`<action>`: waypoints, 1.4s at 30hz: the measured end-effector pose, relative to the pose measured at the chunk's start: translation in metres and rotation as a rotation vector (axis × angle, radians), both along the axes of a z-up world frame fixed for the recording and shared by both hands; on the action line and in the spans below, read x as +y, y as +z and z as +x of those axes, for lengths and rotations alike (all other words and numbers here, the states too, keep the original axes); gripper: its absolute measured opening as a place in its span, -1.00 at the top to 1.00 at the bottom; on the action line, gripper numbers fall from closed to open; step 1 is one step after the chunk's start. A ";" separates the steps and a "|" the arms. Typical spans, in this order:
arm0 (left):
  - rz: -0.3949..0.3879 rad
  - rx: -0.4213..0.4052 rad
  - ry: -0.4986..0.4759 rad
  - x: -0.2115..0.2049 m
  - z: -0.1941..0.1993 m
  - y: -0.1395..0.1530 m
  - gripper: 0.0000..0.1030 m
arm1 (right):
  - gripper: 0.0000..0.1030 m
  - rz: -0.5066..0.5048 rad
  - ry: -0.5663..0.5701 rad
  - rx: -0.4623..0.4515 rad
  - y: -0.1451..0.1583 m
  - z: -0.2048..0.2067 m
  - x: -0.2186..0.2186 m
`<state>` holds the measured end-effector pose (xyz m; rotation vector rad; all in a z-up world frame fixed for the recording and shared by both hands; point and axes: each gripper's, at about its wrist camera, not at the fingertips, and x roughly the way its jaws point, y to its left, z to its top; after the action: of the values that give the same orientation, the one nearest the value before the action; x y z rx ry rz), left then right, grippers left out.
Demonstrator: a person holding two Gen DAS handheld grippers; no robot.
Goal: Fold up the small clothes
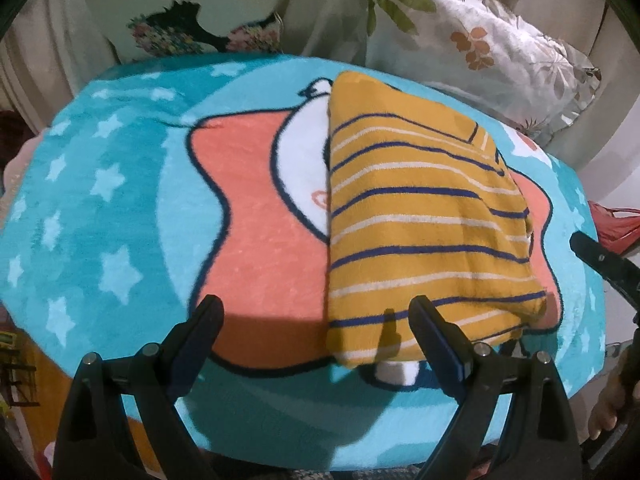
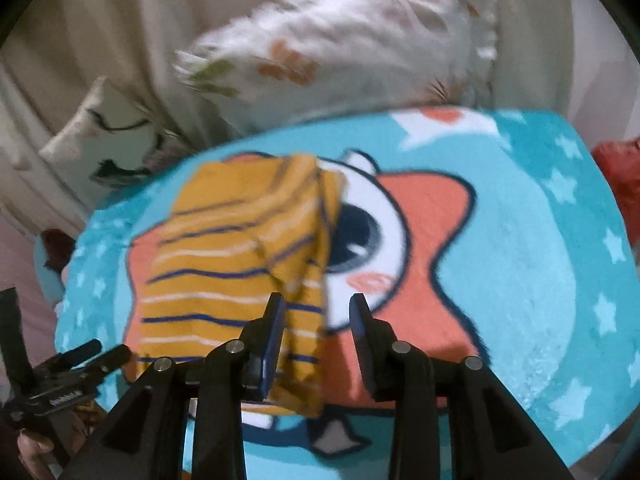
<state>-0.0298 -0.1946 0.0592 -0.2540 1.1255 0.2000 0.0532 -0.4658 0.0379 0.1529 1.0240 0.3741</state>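
Spread over the work area is a fleecy turquoise blanket [image 1: 120, 208] printed with pale stars and a coral star-shaped cartoon figure; floral cushions [image 1: 472, 40] lean behind it. On the blanket lies the mustard-yellow knit garment with navy and white stripes [image 1: 416, 216], folded into a long panel. Its long axis runs away from both cameras, near edge towards the person, far edge towards the cushions.

In the left wrist view the left gripper [image 1: 316, 316] hovers above the near left corner of the panel. Its jaws stand wide apart and hold nothing; the right finger overlaps the near hem in the picture, and contact cannot be confirmed.

In the right wrist view the right gripper [image 2: 318, 312] sits at the garment's right long edge, where loose layers bunch. Its jaws are part-way open, and no cloth is pinched between them. The view is blurred.

Judgement: both grippers are near the near hem, so the next fold probably carries that hem towards the far edge.
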 end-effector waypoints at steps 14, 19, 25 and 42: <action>0.092 -0.024 0.036 0.006 -0.033 0.021 -0.80 | 0.22 -0.038 0.051 0.172 -0.059 -0.010 0.026; 0.113 -0.017 -0.021 -0.001 -0.033 0.017 -0.80 | 0.13 -0.054 -0.001 0.145 -0.047 -0.020 0.012; 0.124 0.004 -0.076 0.002 -0.031 0.012 -0.80 | 0.10 -0.072 -0.046 0.161 -0.045 -0.031 0.011; 0.101 0.034 -0.132 0.037 -0.056 0.004 -0.80 | 0.04 -0.139 -0.140 0.200 -0.043 -0.076 0.035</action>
<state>-0.0862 -0.1576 0.0633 -0.0870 1.1575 0.1441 -0.0226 -0.4311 -0.0050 0.1377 1.2258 0.1611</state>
